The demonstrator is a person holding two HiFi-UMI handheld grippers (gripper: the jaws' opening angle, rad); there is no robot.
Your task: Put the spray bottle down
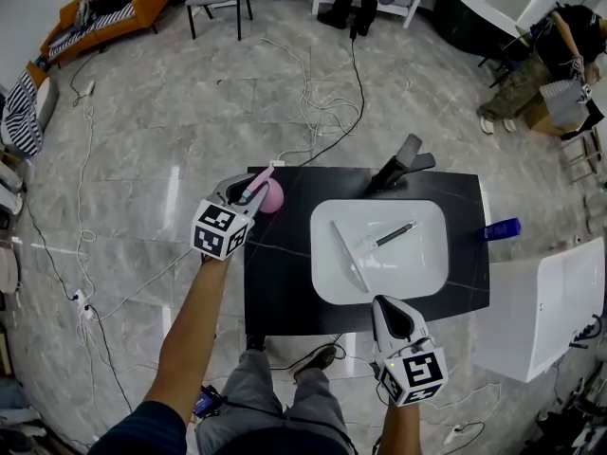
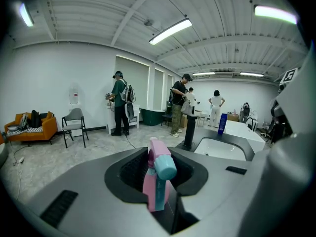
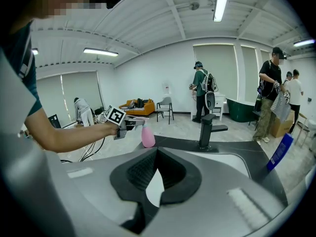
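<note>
A pink spray bottle [image 1: 272,198] with a light blue nozzle hangs upright at the back left corner of the black counter [image 1: 275,282]. My left gripper [image 1: 254,195] is shut on its neck. In the left gripper view the bottle [image 2: 154,191] fills the gap between the jaws of that gripper [image 2: 159,171]. From the right gripper view the bottle [image 3: 147,136] has its base at the counter's surface; I cannot tell whether it touches. My right gripper [image 1: 381,305] sits at the counter's front edge, shut and holding nothing, and points over the sink [image 3: 157,154].
A white sink basin [image 1: 417,263] is set in the counter, with a dark pen-like tool [image 1: 395,233] lying in it. A black faucet [image 1: 402,165] stands behind it. A blue bottle [image 1: 500,227] is at the right edge. Cables [image 1: 313,112] run across the floor; people [image 2: 118,102] stand further back.
</note>
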